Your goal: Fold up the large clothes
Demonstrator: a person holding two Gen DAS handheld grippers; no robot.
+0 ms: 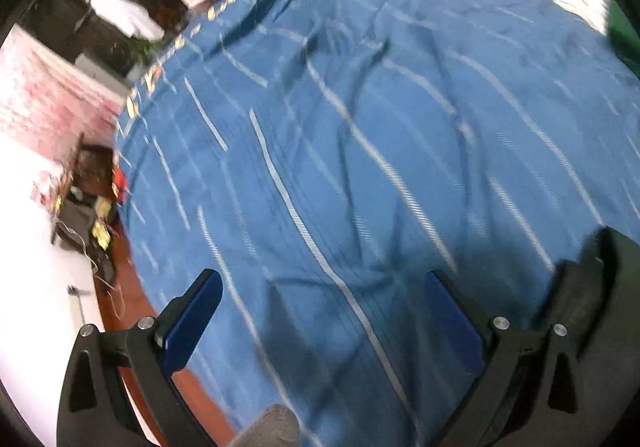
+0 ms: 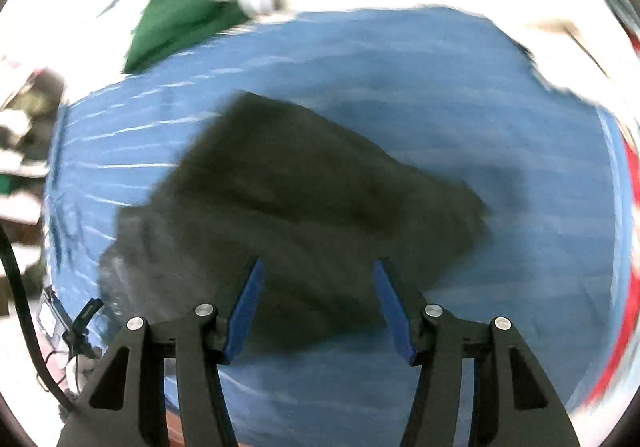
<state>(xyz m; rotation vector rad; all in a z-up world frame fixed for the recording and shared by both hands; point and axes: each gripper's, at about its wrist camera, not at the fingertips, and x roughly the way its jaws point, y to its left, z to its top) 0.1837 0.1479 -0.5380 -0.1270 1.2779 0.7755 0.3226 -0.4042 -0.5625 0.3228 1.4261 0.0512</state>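
Observation:
A dark folded garment (image 2: 304, 199) lies on a blue striped sheet (image 2: 500, 151) in the right wrist view, blurred by motion. My right gripper (image 2: 318, 271) is open and empty, just above the garment's near edge. In the left wrist view my left gripper (image 1: 320, 287) is open and empty over the blue striped sheet (image 1: 380, 119). A dark edge (image 1: 608, 287) at the right of the left wrist view may be the same garment; I cannot tell.
A green cloth (image 2: 188, 7) lies beyond the sheet at the upper left, also at the right edge of the left wrist view (image 1: 624, 35). A brown floor (image 1: 132, 299), a white wall and clutter (image 1: 88, 187) lie to the left of the bed.

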